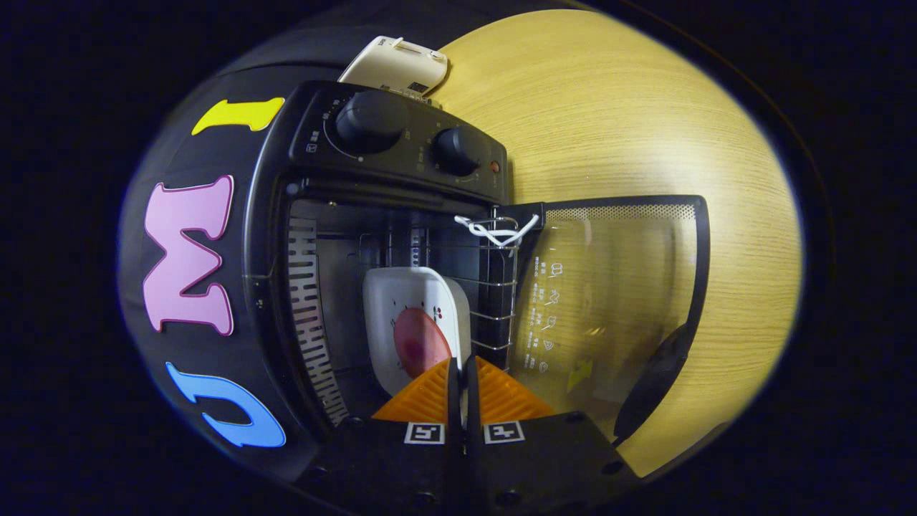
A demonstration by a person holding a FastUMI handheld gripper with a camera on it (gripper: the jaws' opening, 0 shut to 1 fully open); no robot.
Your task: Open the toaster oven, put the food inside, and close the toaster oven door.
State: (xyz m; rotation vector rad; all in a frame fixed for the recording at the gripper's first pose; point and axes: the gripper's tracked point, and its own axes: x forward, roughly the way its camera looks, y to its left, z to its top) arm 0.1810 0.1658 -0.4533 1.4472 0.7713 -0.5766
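Plate going into the open toaster oven [387, 236]

My claw [462, 373] is pinched tight on the plate [408, 301] rim – food [419, 344] aboard; next I let go, back out, swing the door [616, 287] closed.

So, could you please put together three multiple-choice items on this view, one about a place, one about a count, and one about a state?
1. Where is the white plate with the pink food?
A. on the wooden table
B. inside the toaster oven
C. on top of the toaster oven

2. How many knobs does the toaster oven have on its control panel?
A. one
B. two
C. four

3. How is the glass door?
A. open
B. shut
C. taken off

Answers: 1 B, the plate sits on the wire rack inside, and the tongs grip its edge. 2 B, two round knobs show. 3 A, the door is swung out over the table.
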